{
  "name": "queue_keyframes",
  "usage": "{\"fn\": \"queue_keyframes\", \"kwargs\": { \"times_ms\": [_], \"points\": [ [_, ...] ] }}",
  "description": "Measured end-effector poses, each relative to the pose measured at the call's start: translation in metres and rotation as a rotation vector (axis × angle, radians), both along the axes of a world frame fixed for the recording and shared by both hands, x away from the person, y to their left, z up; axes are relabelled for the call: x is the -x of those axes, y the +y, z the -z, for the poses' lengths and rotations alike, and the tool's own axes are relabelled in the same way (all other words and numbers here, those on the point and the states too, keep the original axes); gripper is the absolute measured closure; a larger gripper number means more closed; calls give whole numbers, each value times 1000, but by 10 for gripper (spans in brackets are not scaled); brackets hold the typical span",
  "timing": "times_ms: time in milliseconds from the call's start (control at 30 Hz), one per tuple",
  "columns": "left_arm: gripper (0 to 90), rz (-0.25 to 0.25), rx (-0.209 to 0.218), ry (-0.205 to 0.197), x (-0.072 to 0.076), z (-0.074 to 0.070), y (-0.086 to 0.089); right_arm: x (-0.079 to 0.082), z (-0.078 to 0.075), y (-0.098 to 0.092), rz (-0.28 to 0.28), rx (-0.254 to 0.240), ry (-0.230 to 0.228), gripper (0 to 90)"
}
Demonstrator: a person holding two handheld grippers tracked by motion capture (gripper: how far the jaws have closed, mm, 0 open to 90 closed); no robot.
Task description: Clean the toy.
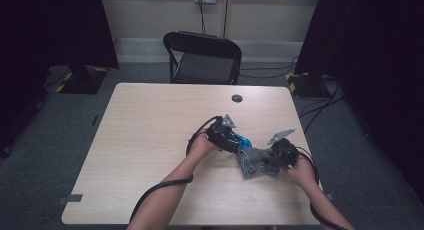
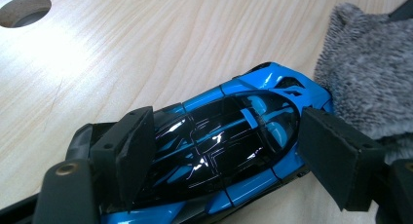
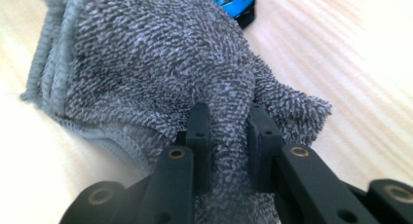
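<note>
Right gripper view, nearest first: the right gripper (image 3: 228, 136) is clenched on a bunched fold of the grey cloth (image 3: 146, 63), with the blue toy car (image 3: 233, 0) peeking out past it at 12 o'clock. In the left gripper view the left gripper (image 2: 224, 158) grasps that car across its roof, the cloth touching the end at 2 o'clock (long axis running 7 to 1). From the high view, the car (image 1: 243, 140) lies at 10 o'clock from the cloth, on the table (image 1: 150, 140).
</note>
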State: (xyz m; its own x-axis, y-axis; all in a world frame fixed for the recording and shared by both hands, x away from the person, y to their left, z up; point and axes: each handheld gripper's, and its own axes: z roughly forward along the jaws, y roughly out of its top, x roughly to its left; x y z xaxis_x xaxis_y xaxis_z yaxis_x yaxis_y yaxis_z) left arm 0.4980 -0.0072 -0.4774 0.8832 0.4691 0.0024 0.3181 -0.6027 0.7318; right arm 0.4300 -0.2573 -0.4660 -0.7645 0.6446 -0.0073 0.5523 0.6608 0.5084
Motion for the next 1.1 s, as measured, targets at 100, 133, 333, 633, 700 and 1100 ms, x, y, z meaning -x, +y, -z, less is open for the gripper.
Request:
{"fn": "queue_keyframes", "kwargs": {
  "times_ms": [100,133,333,633,700,1100],
  "points": [
    [219,2,-2,0,-1,0,0,-7,-1,0,11,15,-1,748],
    [218,0,-1,2,0,0,0,-10,-1,0,18,22,0,749],
    [218,2,-1,2,-1,0,1,-25,-2,-3,51,42,1,749],
    [218,4,3,1,0,0,1,-47,-2,-8,127,50,6,750],
    [218,3,5,2,0,0,1,-52,-2,-9,143,47,9,750],
    [218,1,13,3,0,1,1,-68,-3,-13,242,49,6,751]
  ]
}}
